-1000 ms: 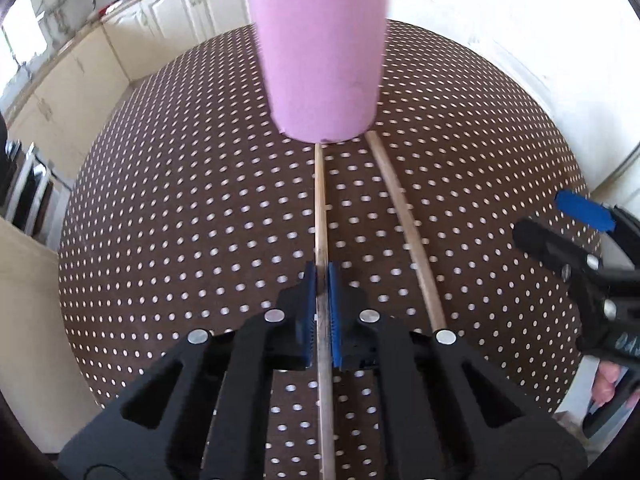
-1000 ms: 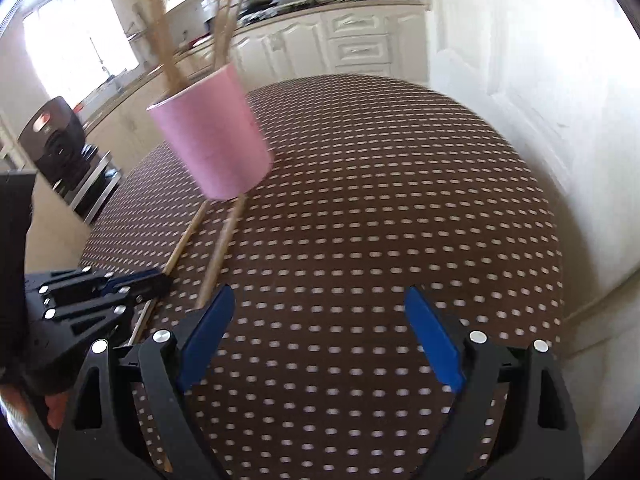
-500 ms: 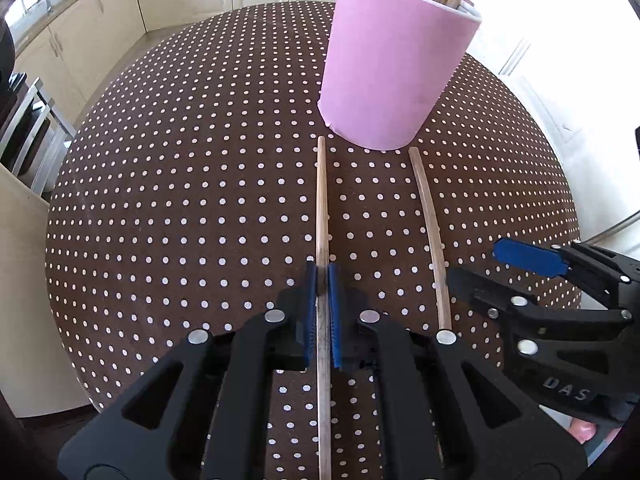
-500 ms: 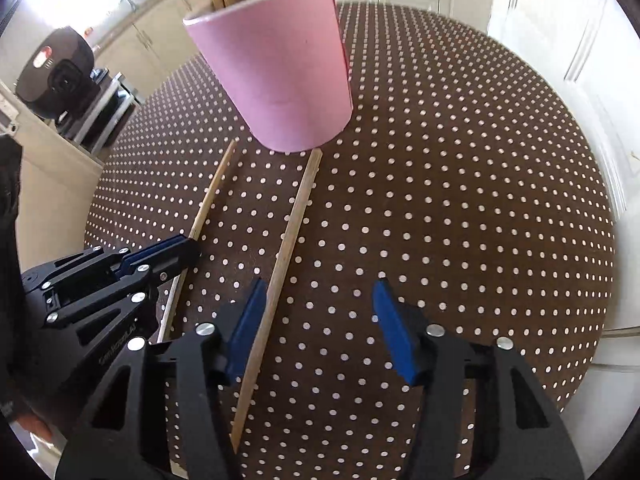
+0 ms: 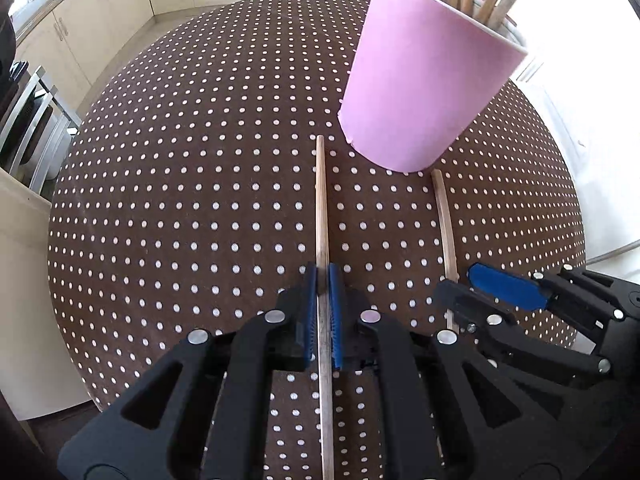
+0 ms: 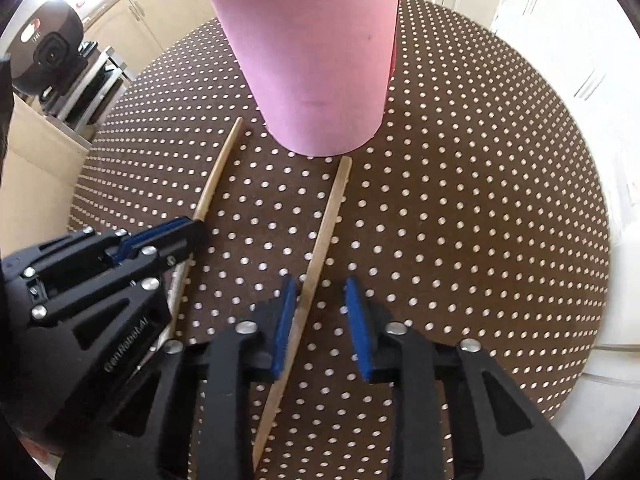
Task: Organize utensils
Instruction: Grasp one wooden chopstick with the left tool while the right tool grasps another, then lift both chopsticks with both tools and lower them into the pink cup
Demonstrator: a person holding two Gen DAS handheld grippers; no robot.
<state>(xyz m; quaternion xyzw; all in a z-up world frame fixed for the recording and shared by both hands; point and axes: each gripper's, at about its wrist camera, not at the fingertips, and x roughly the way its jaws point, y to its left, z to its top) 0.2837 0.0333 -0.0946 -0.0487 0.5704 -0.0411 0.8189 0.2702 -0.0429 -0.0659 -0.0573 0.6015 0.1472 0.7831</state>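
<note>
A pink cup (image 5: 424,84) (image 6: 316,68) stands on the brown dotted table and holds several wooden sticks. Two more wooden sticks lie on the table in front of it. My left gripper (image 5: 323,276) is shut on the left stick (image 5: 321,200), which also shows in the right wrist view (image 6: 218,172). My right gripper (image 6: 320,292) is open, its jaws on either side of the right stick (image 6: 326,232), with the stick close to the left pad. That stick also shows in the left wrist view (image 5: 444,216), beside my right gripper (image 5: 472,288).
The round table (image 5: 180,160) has a brown cloth with white dots. Cream kitchen cabinets (image 5: 92,20) stand behind it. A dark round appliance (image 6: 48,48) sits on a rack at the left. A white door (image 6: 560,20) is at the right.
The right gripper has moved left and down over the right stick, and its jaws have narrowed around it. The left gripper stays shut on the left stick.
</note>
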